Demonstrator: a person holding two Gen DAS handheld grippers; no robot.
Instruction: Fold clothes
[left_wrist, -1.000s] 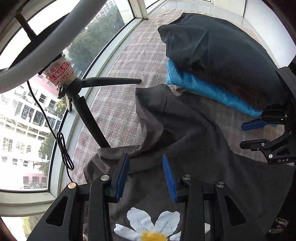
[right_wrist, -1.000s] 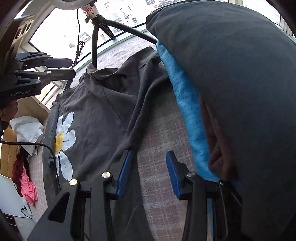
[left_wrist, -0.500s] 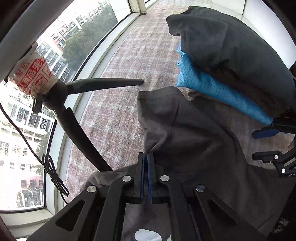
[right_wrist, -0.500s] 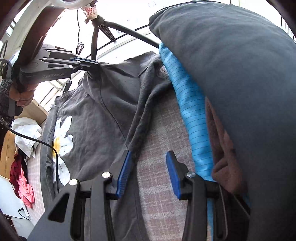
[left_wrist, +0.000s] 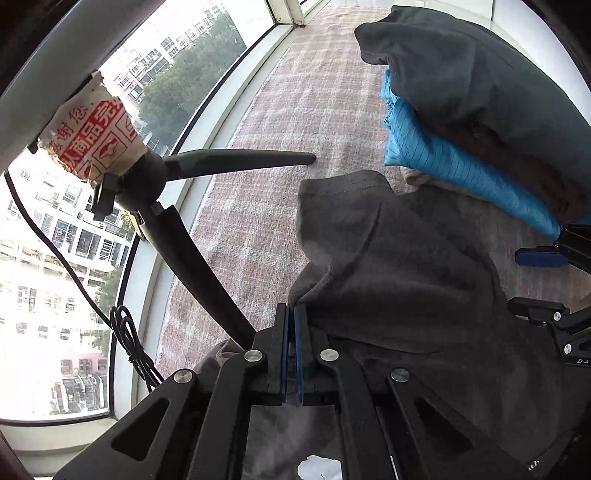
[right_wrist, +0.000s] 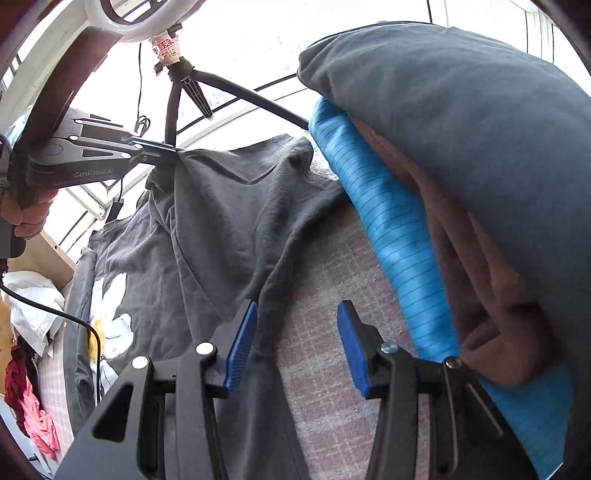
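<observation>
A dark grey T-shirt (left_wrist: 388, 266) with a white daisy print (right_wrist: 110, 317) lies spread on a pink plaid blanket (left_wrist: 295, 110). My left gripper (left_wrist: 290, 310) is shut on a fold of the shirt's upper edge; the right wrist view shows it (right_wrist: 162, 151) pinching the cloth, held by a hand. My right gripper (right_wrist: 295, 332) hangs over the shirt's side edge (right_wrist: 269, 314). Its jaws are opening, and the hem lies between them near the left pad without being pressed. It also shows at the right edge of the left wrist view (left_wrist: 532, 282).
A pile of folded clothes (right_wrist: 461, 129), dark grey over brown over blue (left_wrist: 461, 166), lies close to the right of the shirt. A black tripod (left_wrist: 184, 221) with a cable stands by the window. Red and white garments (right_wrist: 29, 413) lie beyond the shirt's bottom.
My left gripper closed on the shirt's upper edge and now holds it pinched. My right gripper's jaws have spread a little wider over the hem.
</observation>
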